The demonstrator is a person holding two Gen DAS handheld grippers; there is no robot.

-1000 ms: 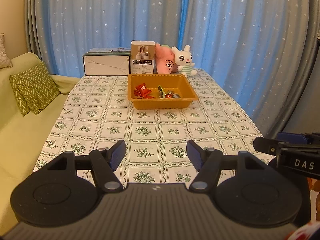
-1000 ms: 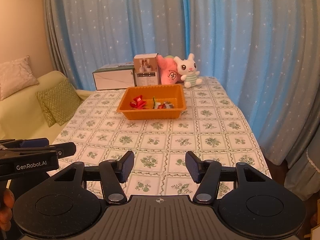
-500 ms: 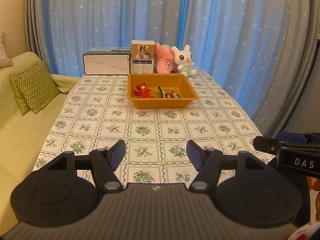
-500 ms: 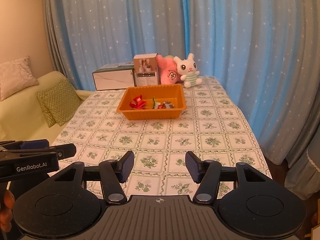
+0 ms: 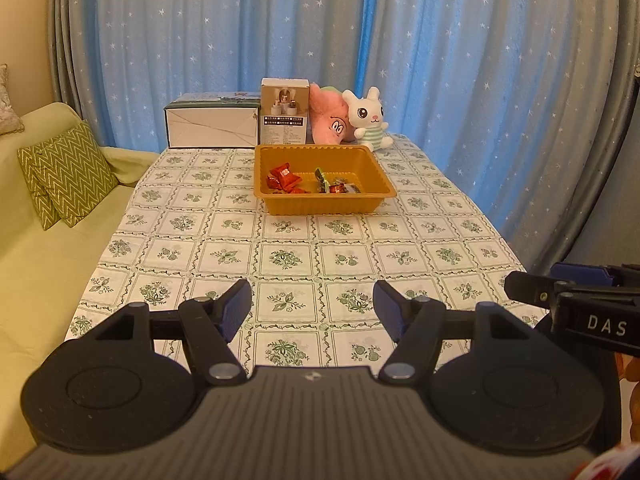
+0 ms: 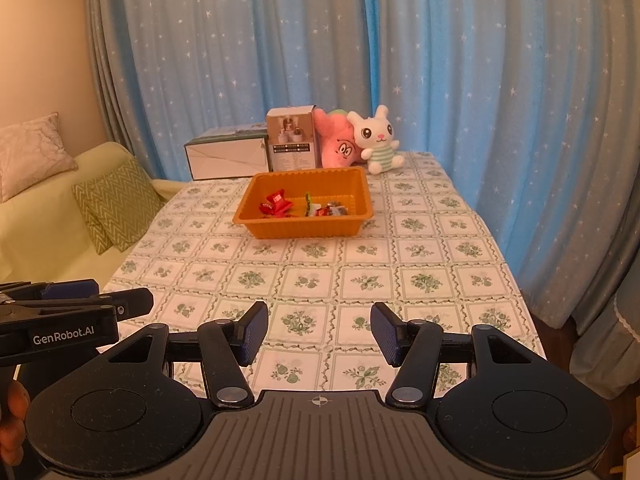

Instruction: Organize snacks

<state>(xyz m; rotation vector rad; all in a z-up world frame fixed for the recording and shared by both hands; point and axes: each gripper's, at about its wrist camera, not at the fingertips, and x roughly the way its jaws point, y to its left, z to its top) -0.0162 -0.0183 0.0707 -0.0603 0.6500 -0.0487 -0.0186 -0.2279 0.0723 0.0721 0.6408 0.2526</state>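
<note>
Across the middle of the room, a long bench [image 5: 304,256] under a white cloth printed with green floral squares, running away toward star-dotted blue curtains [image 5: 460,60] that close off the far wall and the right side. Left of the bench, a pale yellow-green sofa [image 5: 36,264] with a green zigzag-patterned cushion [image 5: 66,174] propped on it, and a pale cream pillow [image 6: 30,152] higher up against a beige wall.

On the far half of the bench, an orange rectangular plastic tray [image 5: 324,202], lying flat. Inside it, the snacks: red-wrapped sweets [image 5: 283,178] toward the left, a green-wrapped piece [image 5: 321,178] and a few darker wrapped ones toward the right, all near the tray's near wall. Beyond the tray, along the far edge, a low white-and-green cardboard box [image 5: 212,126] at the left, an upright brown-and-white carton [image 5: 285,112] just beside it, then a pink plush toy [image 5: 330,120] and a white plush rabbit in a green-striped top [image 5: 370,120], touching one another.

Near end of the cloth bare, flat and unwrinkled.

Left gripper [image 5: 312,306] low over the near end, fingers [image 5: 236,306] well apart, nothing between them. Right gripper [image 6: 319,332] alongside, likewise spread partway and empty-handed, pointing down the bench at the tray. Both well apart from the tray.
</note>
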